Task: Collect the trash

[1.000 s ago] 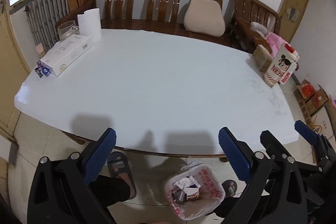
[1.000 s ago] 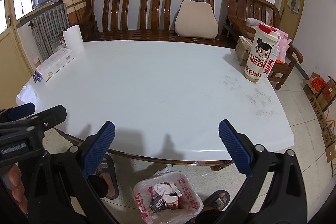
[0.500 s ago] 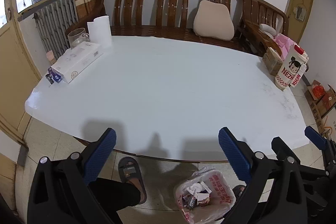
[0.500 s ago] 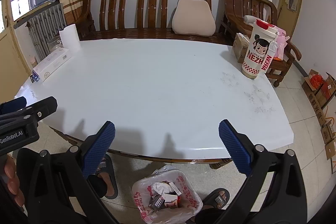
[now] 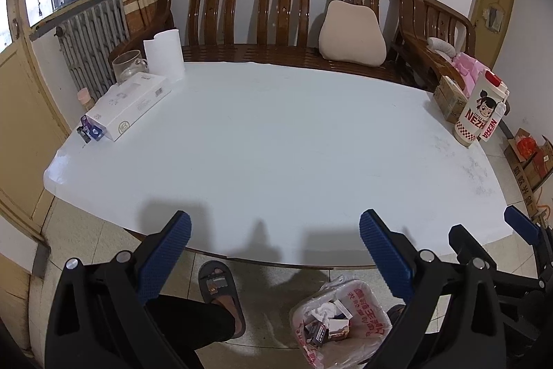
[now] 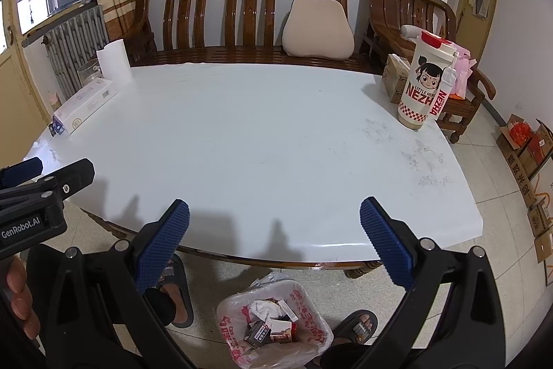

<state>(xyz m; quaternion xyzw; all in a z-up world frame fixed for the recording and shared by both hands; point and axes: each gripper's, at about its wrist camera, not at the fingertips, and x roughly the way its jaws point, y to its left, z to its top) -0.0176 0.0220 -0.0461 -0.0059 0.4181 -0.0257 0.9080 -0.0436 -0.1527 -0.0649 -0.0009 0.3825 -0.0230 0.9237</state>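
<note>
A bin lined with a white plastic bag (image 5: 340,320) stands on the floor below the table's near edge, holding crumpled paper and small boxes; it also shows in the right wrist view (image 6: 274,325). My left gripper (image 5: 274,232) is open and empty, held above the table's near edge. My right gripper (image 6: 274,223) is open and empty too, above the same edge, to the right of the left one. The white table (image 5: 276,140) shows no loose trash.
On the table: a white box (image 5: 129,104), a paper roll (image 5: 164,56) and a glass jar (image 5: 126,64) at far left, a Nezha cup (image 6: 425,82) and cardboard box (image 6: 394,82) at far right. A wooden bench (image 6: 249,16) stands behind. Sandalled feet (image 5: 217,293) are beside the bin.
Both grippers have drifted slightly, the left view shifting so the table sits further right and lower. Both stay open and empty. The bin has not moved.
</note>
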